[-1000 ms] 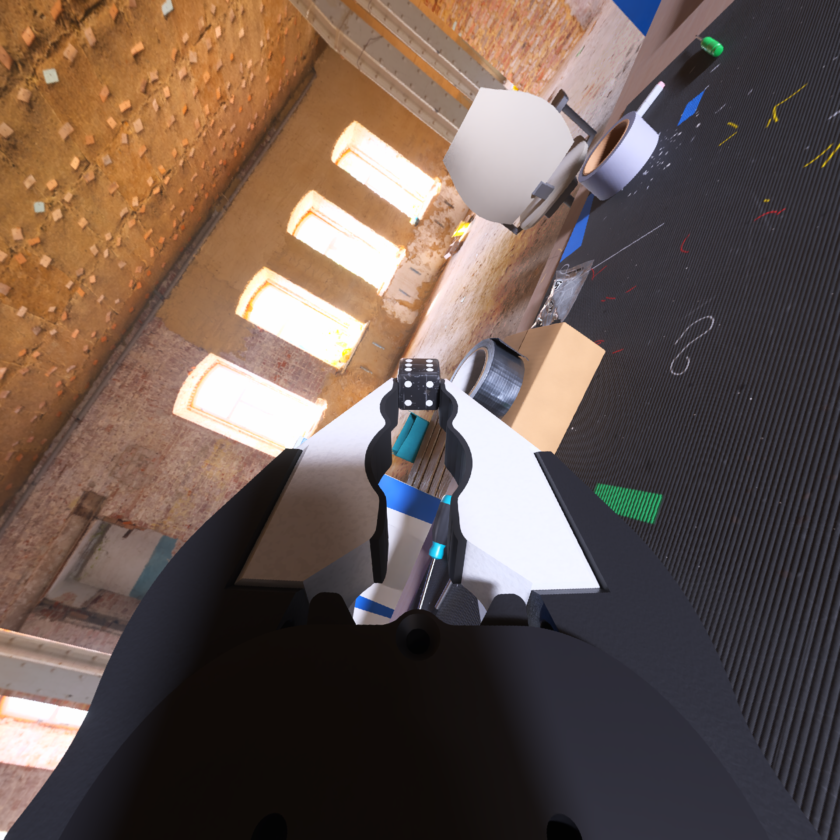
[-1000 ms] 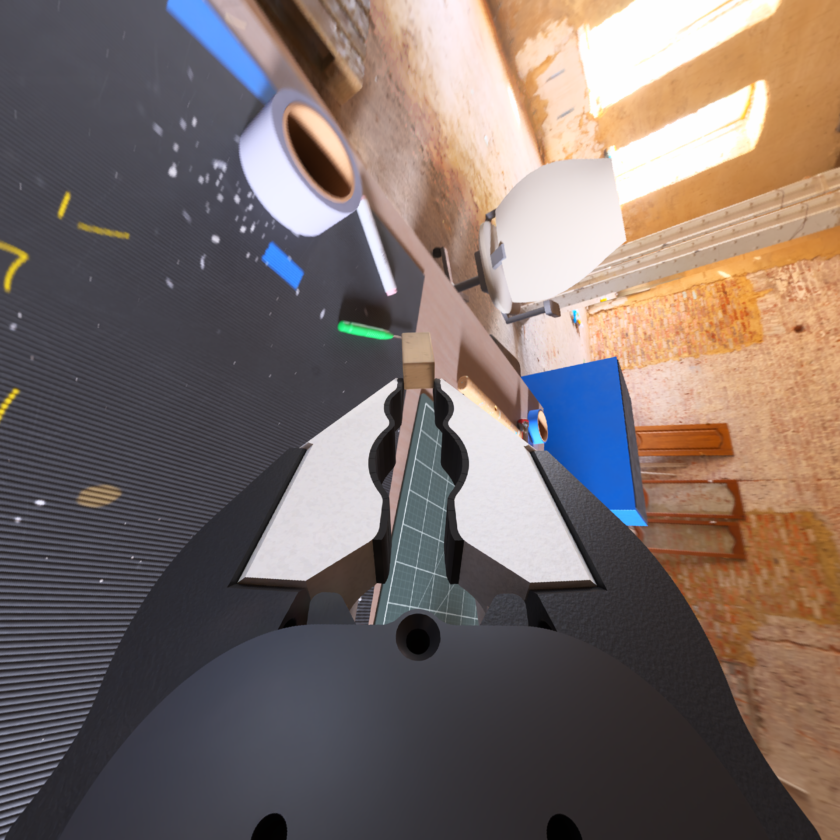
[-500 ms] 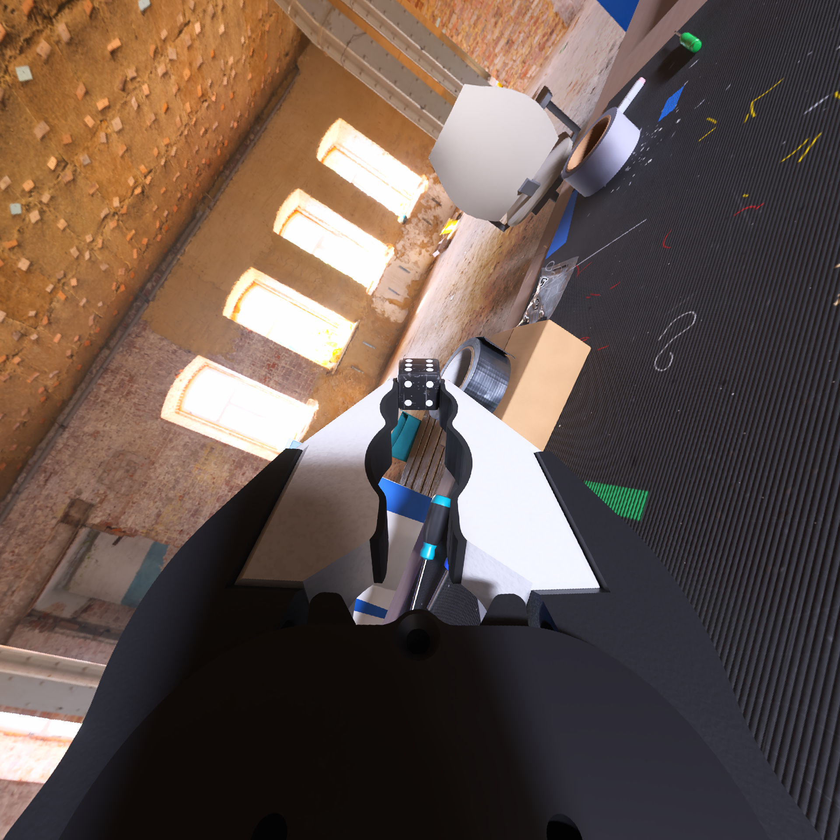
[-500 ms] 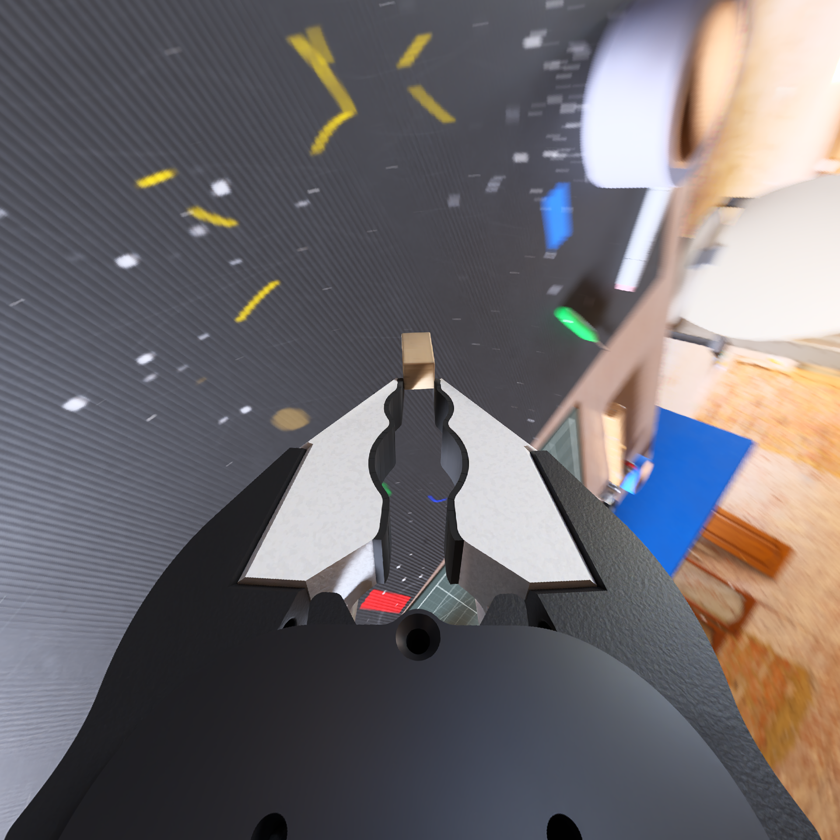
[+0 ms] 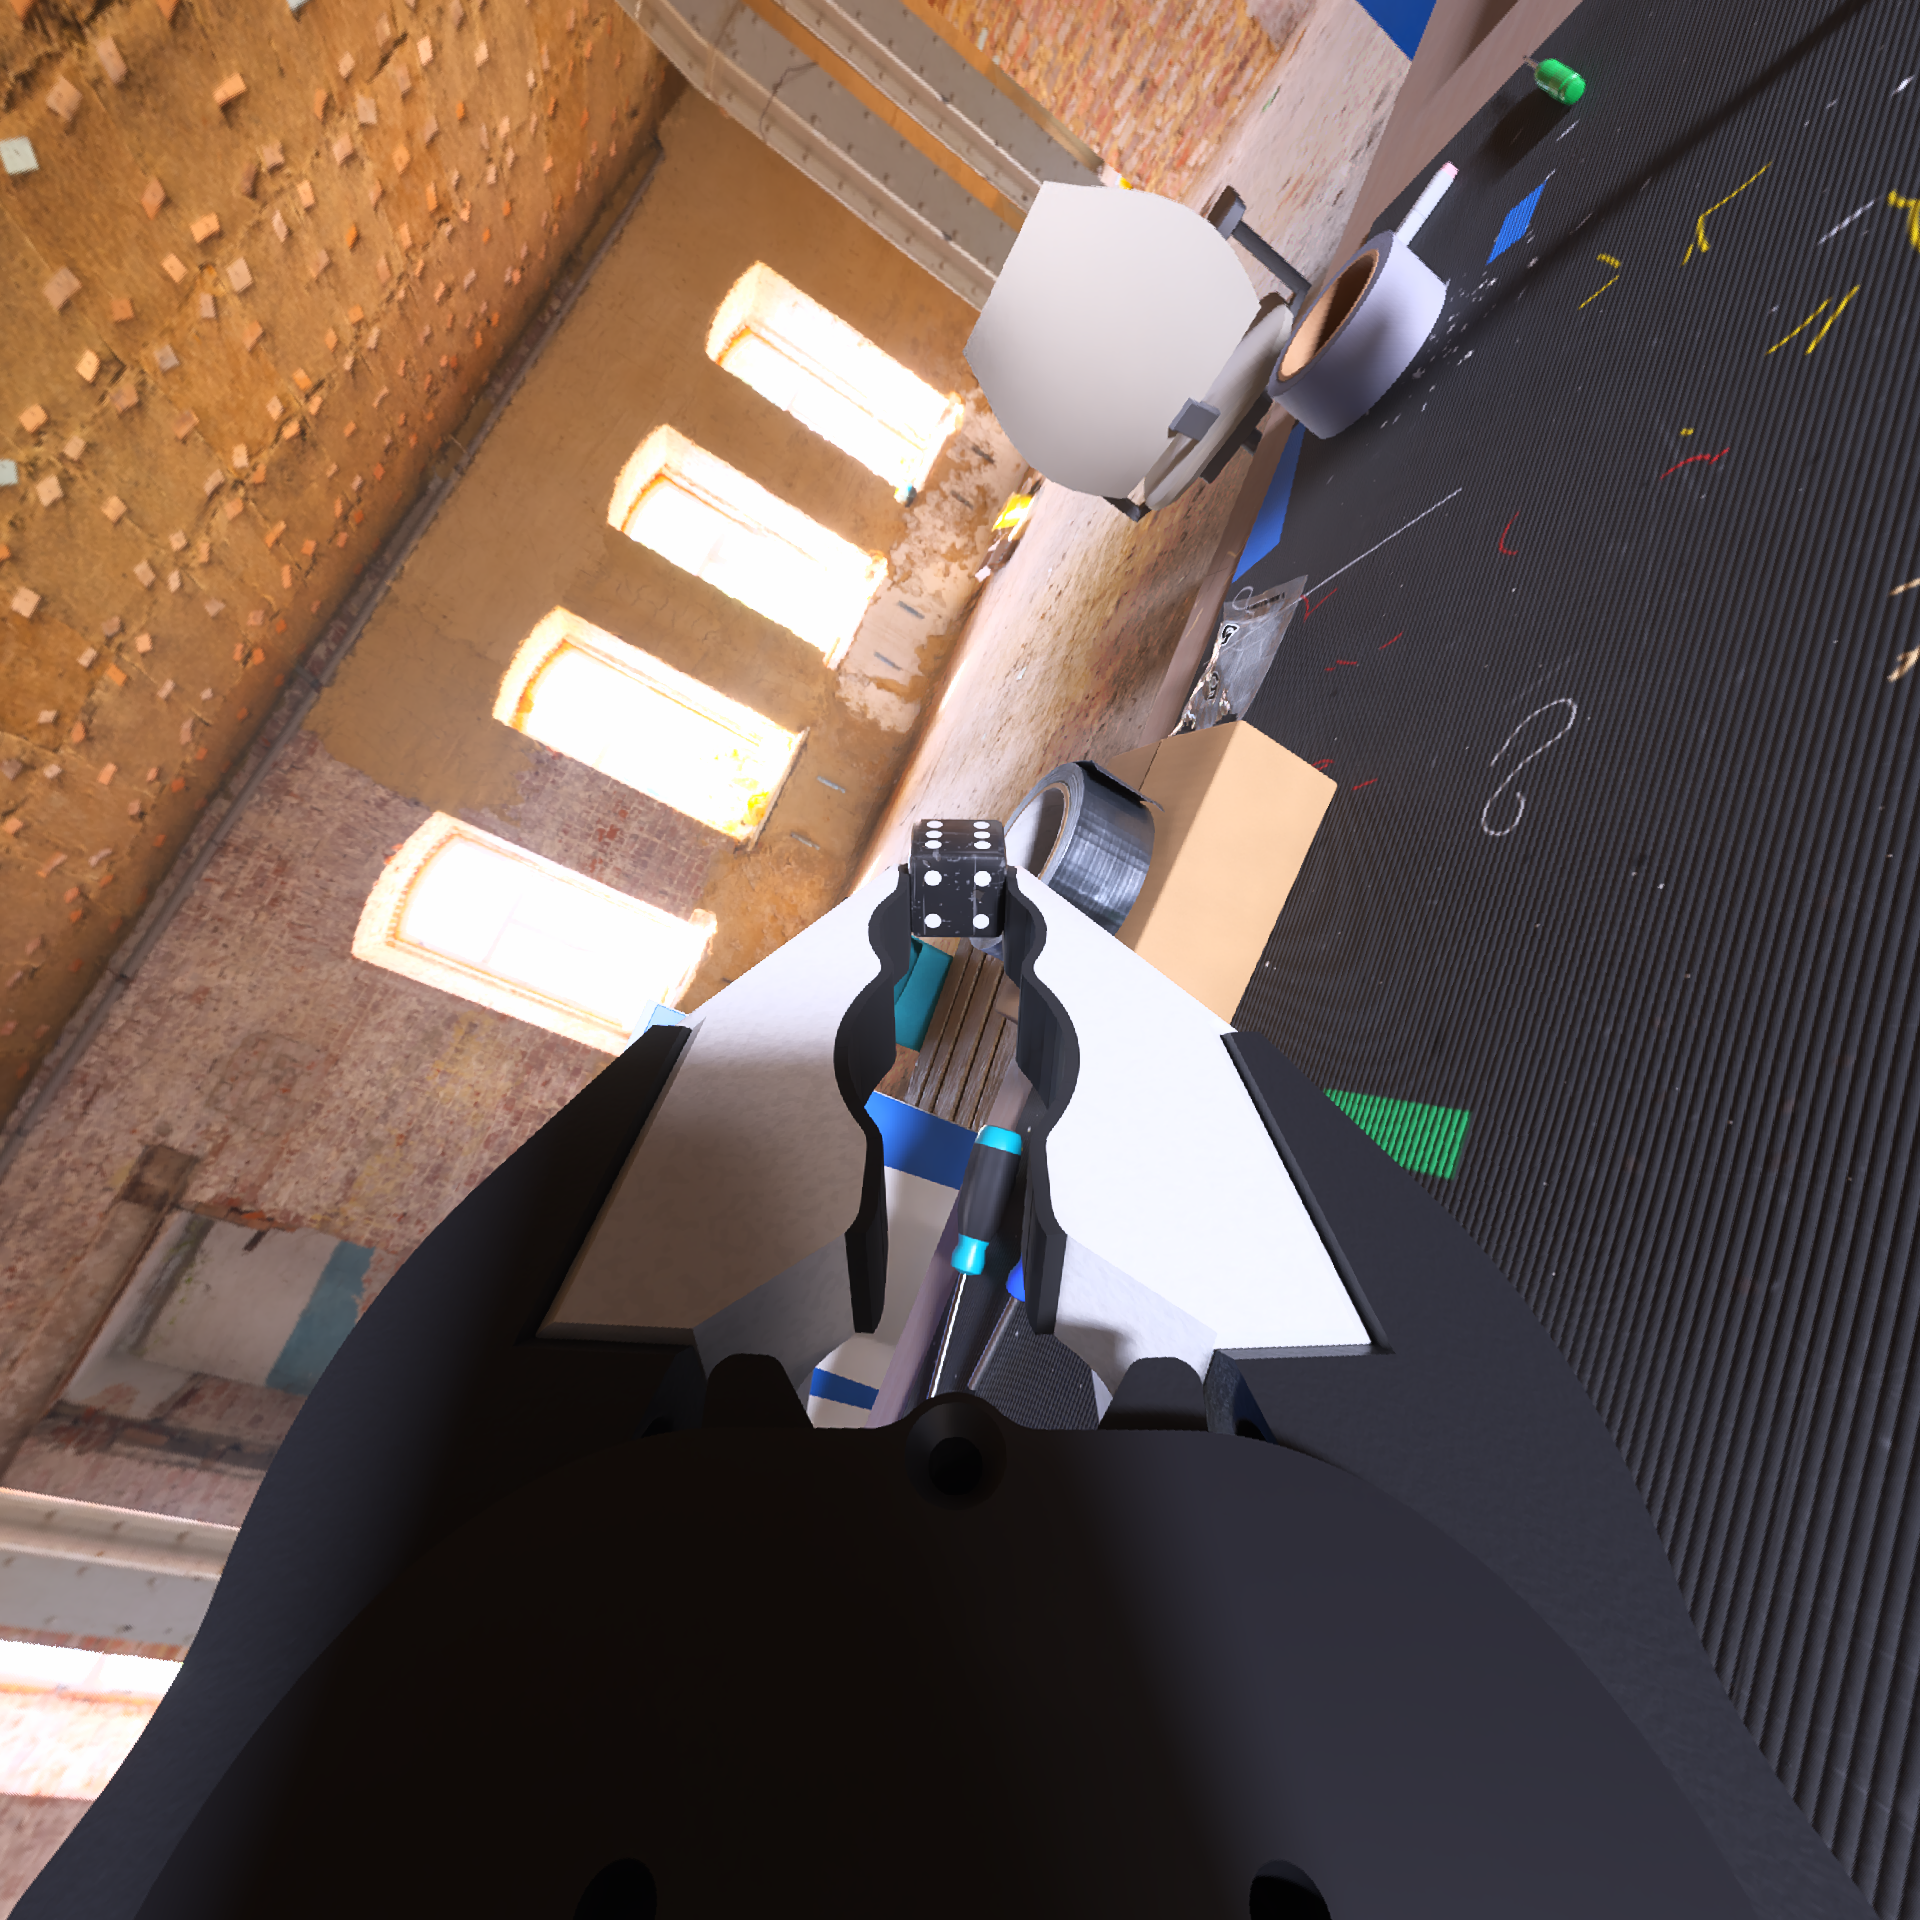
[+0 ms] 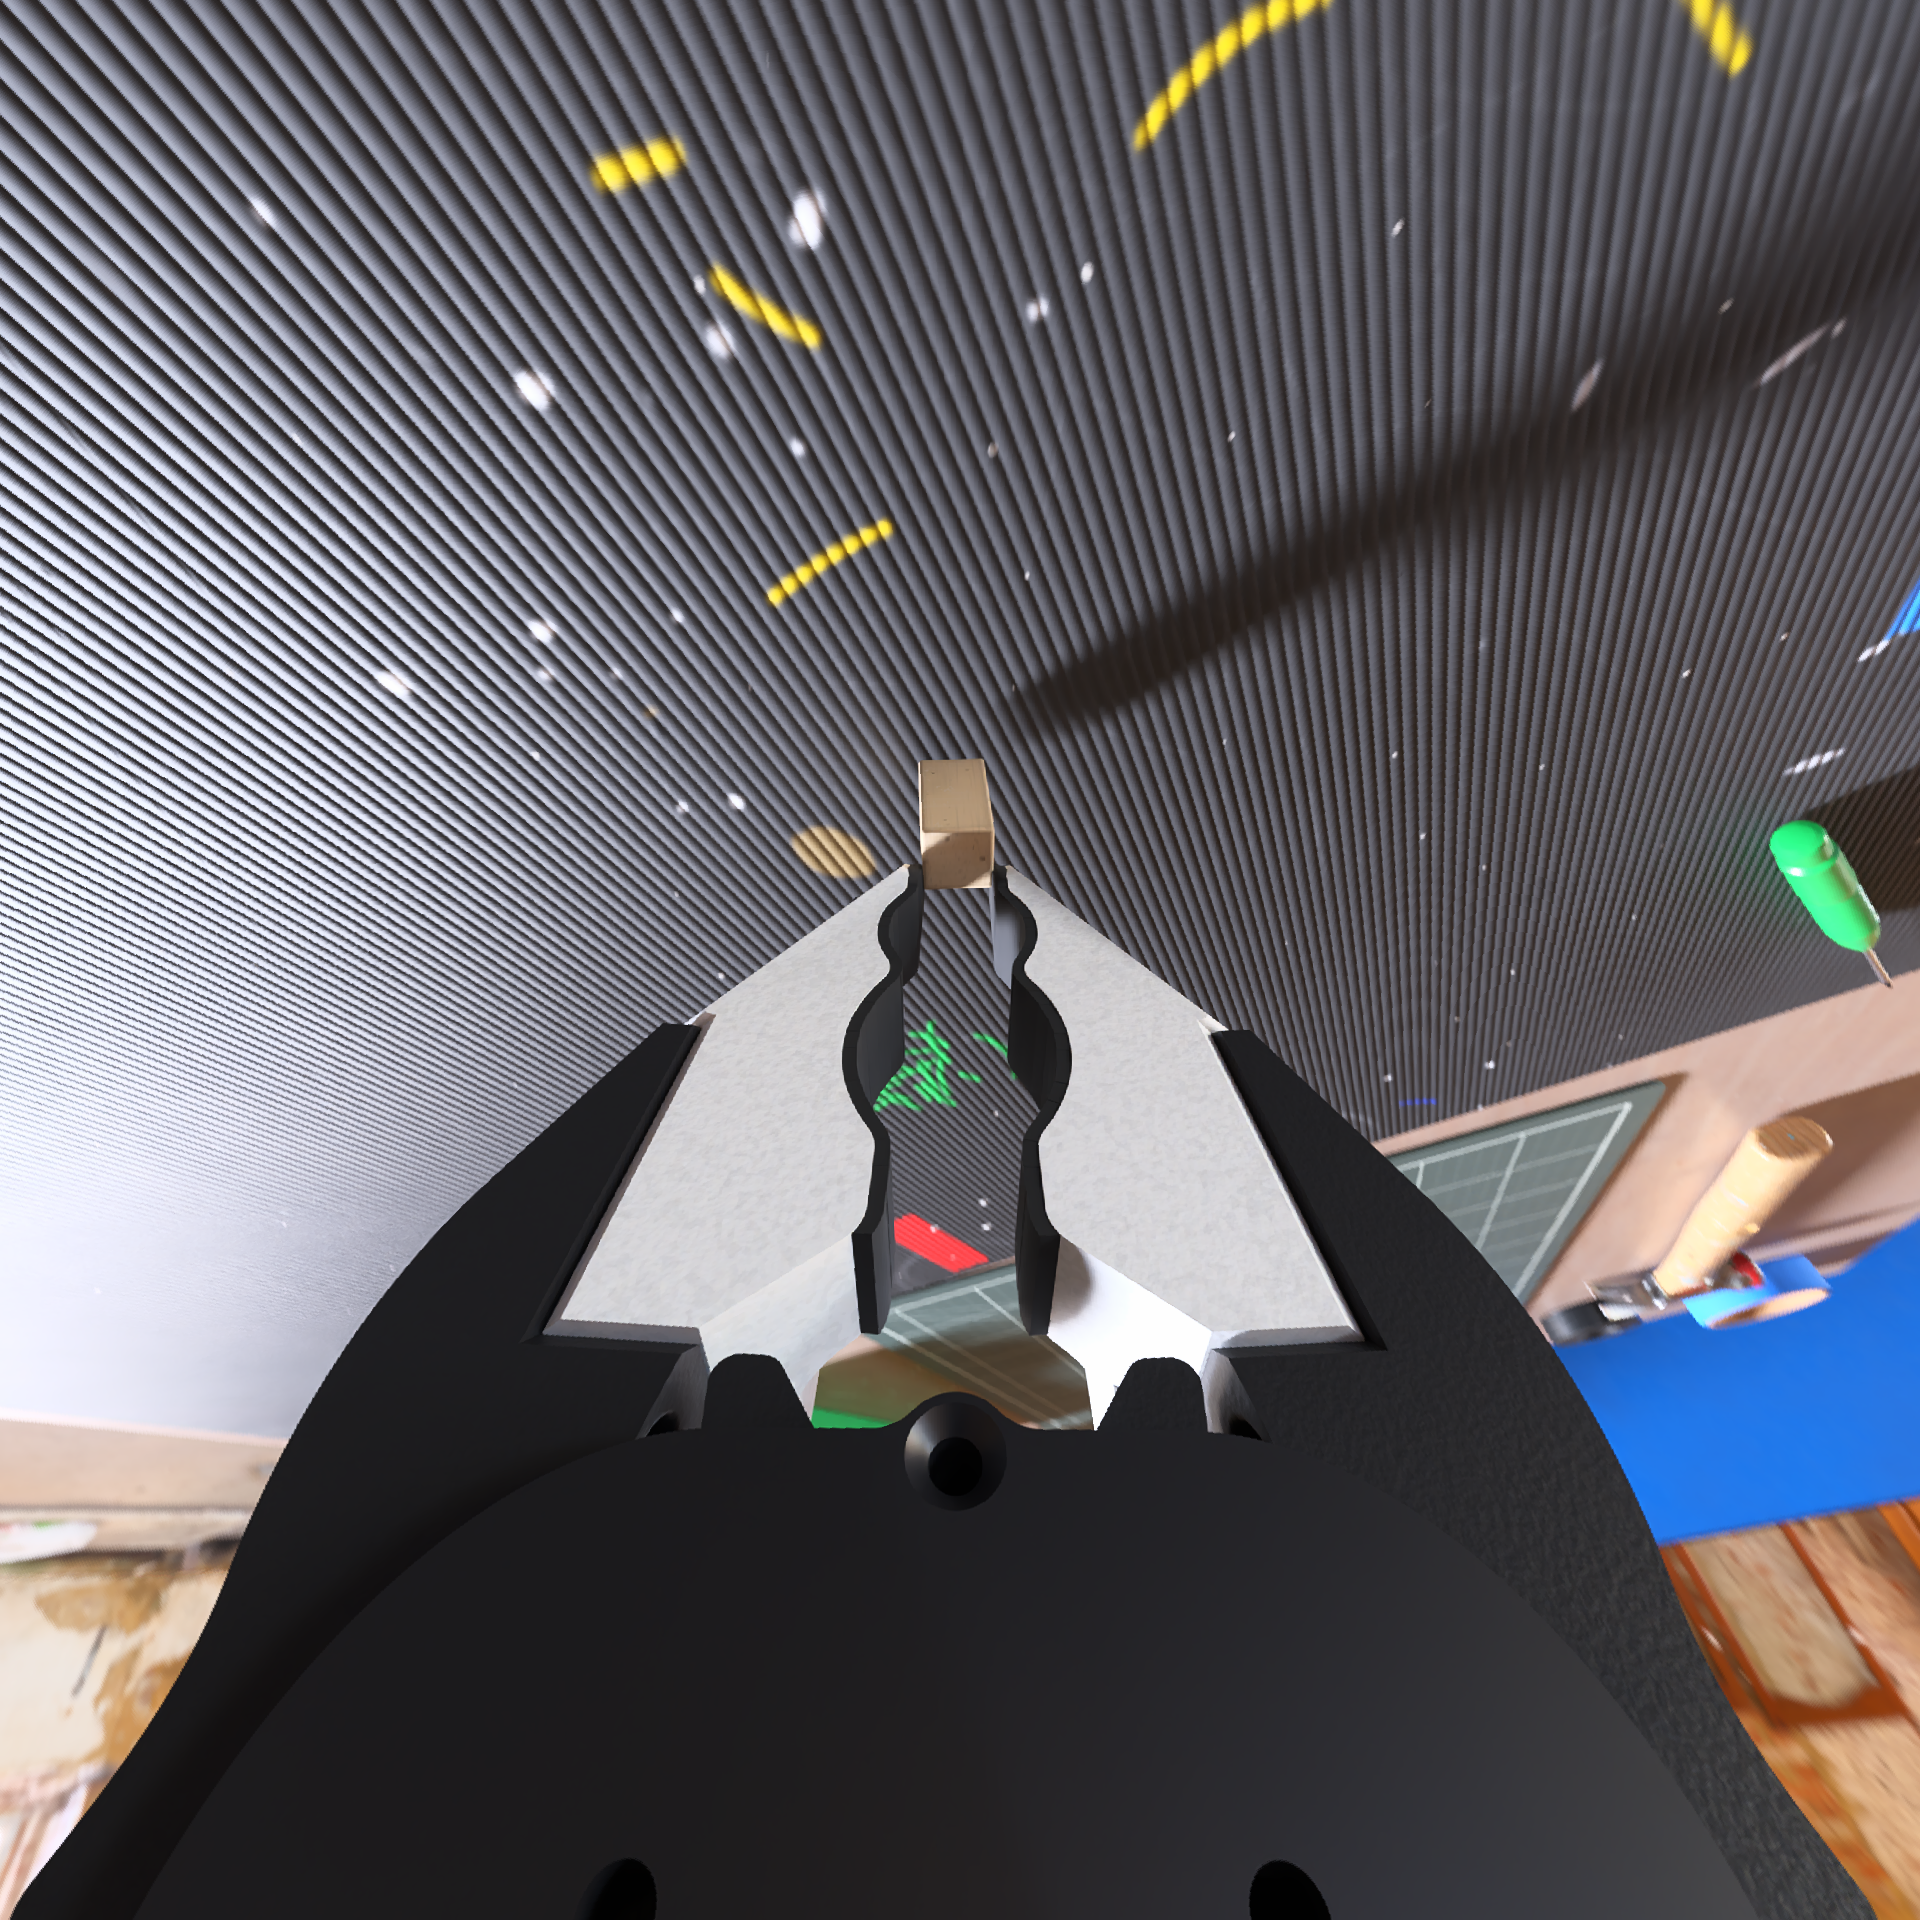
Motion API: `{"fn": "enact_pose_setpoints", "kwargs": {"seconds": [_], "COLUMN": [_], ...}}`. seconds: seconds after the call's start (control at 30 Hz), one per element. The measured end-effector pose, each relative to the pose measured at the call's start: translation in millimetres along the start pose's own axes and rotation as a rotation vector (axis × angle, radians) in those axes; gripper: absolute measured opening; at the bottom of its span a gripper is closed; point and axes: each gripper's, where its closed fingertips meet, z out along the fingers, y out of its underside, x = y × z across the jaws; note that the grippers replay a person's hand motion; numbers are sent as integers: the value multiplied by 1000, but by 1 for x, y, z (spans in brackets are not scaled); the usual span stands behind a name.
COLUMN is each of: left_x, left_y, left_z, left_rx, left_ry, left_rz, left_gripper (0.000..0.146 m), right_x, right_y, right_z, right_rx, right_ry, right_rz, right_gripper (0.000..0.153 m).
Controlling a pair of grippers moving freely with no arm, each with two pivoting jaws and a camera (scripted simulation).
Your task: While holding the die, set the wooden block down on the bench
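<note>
My left gripper is shut on a black die with white pips, held at the fingertips above the bench's near edge. My right gripper is shut on a small light wooden block that sticks out past the fingertips. It points down at the bench's dark ribbed mat, and the block hangs a little above it. The same mat fills the right side of the left wrist view.
In the left wrist view a cardboard box, a grey tape roll, a white tape roll and a screwdriver lie along the bench edge. In the right wrist view a green-handled tool, a cutting mat and a blue bin are at right.
The right gripper has swung from looking along the bench edge to facing the mat, with the block still in it. The left gripper drifted slightly and still holds the die.
</note>
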Motion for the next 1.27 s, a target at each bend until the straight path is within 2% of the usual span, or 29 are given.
{"fn": "enact_pose_setpoints", "kwargs": {"seconds": [0.13, 0.33, 0.4, 0.5, 0.6, 0.7, 0.8, 0.87, 0.97, 1.07, 1.27], "left_x": [0, 2, 2, 2, -1, -5, -9, -13, -19, -26, -43], "left_y": [3, 4, 3, 4, 3, -2, -7, -10, -12, -11, 5], "left_z": [1, 2, 2, 2, 1, -2, -5, -8, -11, -14, -18], "left_rx": [-6, -10, -9, -10, -18, -10, -3, -2, -3, -11, -116], "left_ry": [2, 5, 4, 1, -8, -18, -24, -35, -56, -77, -145], "left_rz": [-2, 2, 3, 4, 15, 26, 39, 46, 60, 72, 132], "left_gripper": [16, 16, 16, 16, 16, 16, 16, 16, 16, 16, 16], "right_x": [-5, -8, -6, 1, 0, -24, -71, -118, -191, -238, -270], "right_y": [-9, -7, -5, 2, -3, -41, -97, -137, -190, -233, -305], "right_z": [-1, -3, -11, -39, -100, -187, -271, -320, -382, -411, -433], "right_rx": [108, 111, 131, 172, 319, 631, 933, 1167, 1519, 1657, 1687], "right_ry": [-72, -104, -87, 21, 185, 336, 441, 391, 150, -37, -127], "right_rz": [52, 75, 92, 135, 167, 125, 11, -81, -198, -254, -276], "right_gripper": [12, 16, 22, 38, 43, 39, 37, 37, 30, 29, 35]}}
